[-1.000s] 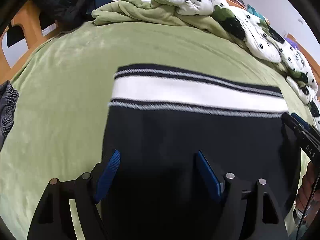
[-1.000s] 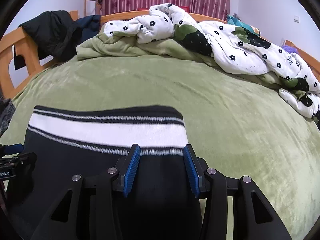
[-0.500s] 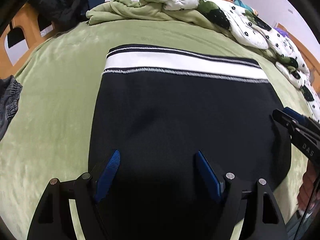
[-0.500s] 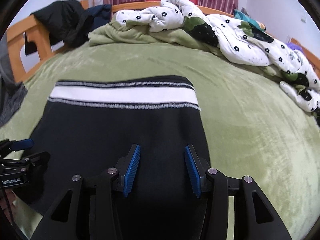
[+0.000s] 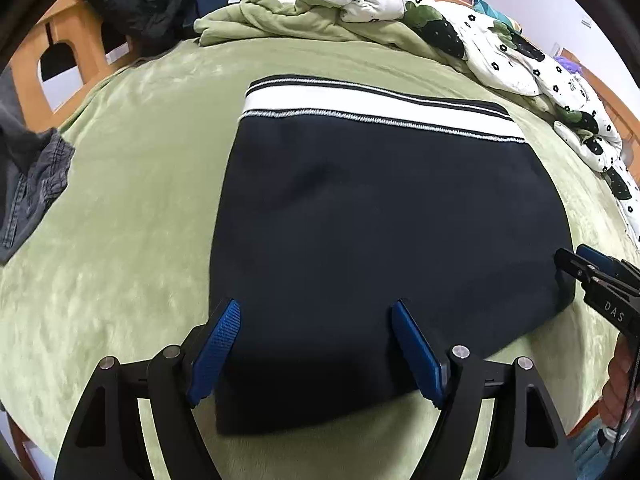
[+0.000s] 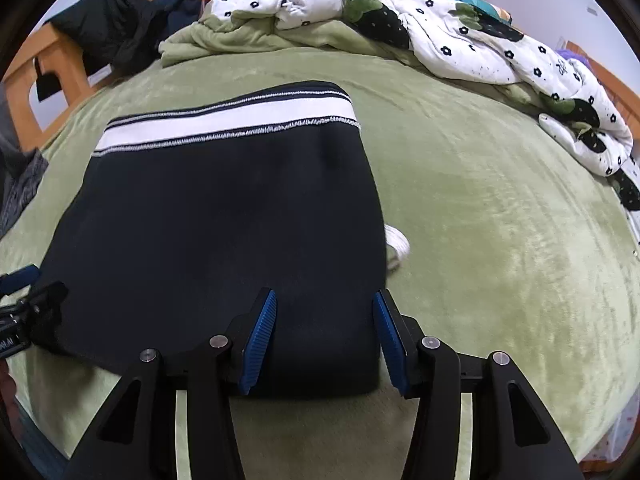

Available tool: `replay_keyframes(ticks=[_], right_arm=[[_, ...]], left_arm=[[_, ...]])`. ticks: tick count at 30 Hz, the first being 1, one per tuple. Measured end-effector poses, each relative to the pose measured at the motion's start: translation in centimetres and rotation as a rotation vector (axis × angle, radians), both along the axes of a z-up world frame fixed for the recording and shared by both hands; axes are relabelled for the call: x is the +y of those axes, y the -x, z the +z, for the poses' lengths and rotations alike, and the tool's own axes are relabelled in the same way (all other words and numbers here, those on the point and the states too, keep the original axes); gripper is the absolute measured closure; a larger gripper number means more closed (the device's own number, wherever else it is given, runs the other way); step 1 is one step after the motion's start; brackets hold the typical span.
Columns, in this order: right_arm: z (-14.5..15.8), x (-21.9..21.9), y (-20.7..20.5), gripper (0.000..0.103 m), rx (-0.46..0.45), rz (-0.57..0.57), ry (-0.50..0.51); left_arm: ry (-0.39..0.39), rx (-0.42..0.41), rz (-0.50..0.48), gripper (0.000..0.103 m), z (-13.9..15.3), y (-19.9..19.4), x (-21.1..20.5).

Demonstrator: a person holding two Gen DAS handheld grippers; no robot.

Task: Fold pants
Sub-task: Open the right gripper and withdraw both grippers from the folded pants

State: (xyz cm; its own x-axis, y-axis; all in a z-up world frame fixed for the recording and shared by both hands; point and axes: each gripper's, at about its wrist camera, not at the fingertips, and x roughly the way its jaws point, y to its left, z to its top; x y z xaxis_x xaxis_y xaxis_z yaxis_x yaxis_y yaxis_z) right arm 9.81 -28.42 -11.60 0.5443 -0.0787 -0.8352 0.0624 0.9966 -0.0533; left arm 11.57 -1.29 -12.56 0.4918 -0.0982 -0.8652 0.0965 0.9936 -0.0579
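Pants [image 5: 384,216] lie folded flat on green bed [image 5: 132,208], waistband far from me, near folded edge under both claws. My left claw [image 5: 316,348] wide apart, empty, over near-left corner. My right claw [image 6: 324,330] opening, pads clear of cloth, over near-right corner. Long axis runs across, claw to claw

The pants [image 5: 380,216] lie folded flat on the bed, a dark navy rectangle with the white waistband (edged with thin dark and grey stripes) at the far end; a white scrap peeks from the right edge.
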Motion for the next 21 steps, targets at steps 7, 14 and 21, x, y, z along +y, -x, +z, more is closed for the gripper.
replay_keyframes(ticks=[7, 14, 21], right_arm=[[1.8, -1.7, 2.3, 0.053, -0.007, -0.080, -0.113], [6.1, -0.6, 6.8, 0.053, -0.096, -0.060, -0.179], [10.1, 1.6, 12.8, 0.053, -0.190, 0.009, -0.111]], left_arm=[[-0.014, 0.013, 0.023, 0.025, 0.5, 2.6, 0.6], [0.017, -0.094, 0.006, 0.025, 5.0, 7.3, 1.3], [0.094, -0.165, 0.020, 0.025, 8.5, 13.1, 3.0]])
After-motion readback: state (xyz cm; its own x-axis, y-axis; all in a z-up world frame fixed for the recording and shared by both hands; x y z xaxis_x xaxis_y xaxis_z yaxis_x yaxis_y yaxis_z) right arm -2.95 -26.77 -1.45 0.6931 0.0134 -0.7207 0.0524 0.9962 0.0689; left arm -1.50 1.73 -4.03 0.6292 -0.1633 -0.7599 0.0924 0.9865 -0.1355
